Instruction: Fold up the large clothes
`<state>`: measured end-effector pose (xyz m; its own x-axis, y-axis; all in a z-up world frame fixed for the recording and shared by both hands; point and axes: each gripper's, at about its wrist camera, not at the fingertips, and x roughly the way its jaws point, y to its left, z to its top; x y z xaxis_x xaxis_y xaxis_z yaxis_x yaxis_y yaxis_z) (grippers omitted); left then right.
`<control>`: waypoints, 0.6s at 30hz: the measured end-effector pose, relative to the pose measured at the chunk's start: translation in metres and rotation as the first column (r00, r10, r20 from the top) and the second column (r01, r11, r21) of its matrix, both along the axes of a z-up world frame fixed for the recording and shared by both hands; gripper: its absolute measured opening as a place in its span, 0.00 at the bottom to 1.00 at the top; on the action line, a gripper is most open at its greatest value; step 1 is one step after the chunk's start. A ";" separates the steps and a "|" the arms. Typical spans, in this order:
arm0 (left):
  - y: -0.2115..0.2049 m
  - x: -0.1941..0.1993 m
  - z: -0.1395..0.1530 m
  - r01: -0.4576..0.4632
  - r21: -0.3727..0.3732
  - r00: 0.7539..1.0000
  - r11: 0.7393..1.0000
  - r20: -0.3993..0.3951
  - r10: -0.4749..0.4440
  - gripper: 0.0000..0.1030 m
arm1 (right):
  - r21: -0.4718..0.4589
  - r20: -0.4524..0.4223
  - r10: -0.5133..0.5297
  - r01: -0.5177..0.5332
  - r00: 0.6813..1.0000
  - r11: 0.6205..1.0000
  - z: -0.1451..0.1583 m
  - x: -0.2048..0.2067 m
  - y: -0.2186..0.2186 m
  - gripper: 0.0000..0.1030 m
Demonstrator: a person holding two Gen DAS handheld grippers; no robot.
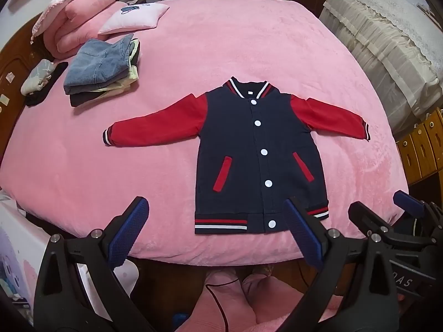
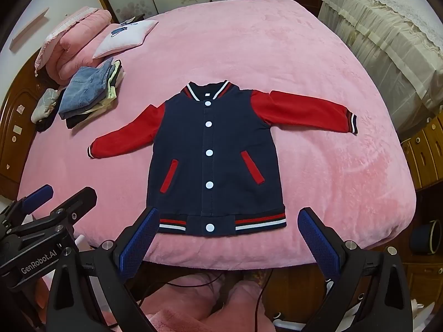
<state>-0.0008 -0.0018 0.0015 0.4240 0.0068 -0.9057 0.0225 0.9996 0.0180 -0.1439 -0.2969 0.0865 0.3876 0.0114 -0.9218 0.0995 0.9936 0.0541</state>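
Note:
A navy jacket (image 1: 249, 149) (image 2: 216, 149) with red sleeves and white snap buttons lies flat, front up, on the pink bed (image 1: 221, 41) (image 2: 249, 41). Both sleeves are spread out sideways and its striped hem faces me. My left gripper (image 1: 216, 215) hovers open above the bed's near edge, just short of the hem's left half, with nothing between its blue pads. My right gripper (image 2: 229, 227) also stands open, straddling the hem's middle from above without touching it. Each gripper shows at the edge of the other's view: the right gripper (image 1: 387, 207) and the left gripper (image 2: 61, 193).
A stack of folded clothes (image 1: 102, 69) (image 2: 85, 94) topped by denim sits at the bed's far left, beside a pink quilt (image 1: 83, 13) and a small pillow (image 1: 133, 16). A covered piece of furniture (image 1: 387, 41) stands to the right. Pink slippers (image 1: 249, 298) and a cable lie below.

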 end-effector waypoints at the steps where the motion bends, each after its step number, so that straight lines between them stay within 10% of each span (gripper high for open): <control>1: 0.000 0.000 0.000 0.000 0.001 1.000 1.000 0.001 0.000 0.93 | 0.002 0.000 0.000 0.000 1.000 1.000 0.000 0.000 0.000 0.98; 18: 0.003 -0.005 0.003 -0.006 -0.003 1.000 1.000 -0.001 0.006 0.93 | 0.000 0.002 0.002 -0.002 1.000 1.000 0.001 -0.007 -0.003 0.98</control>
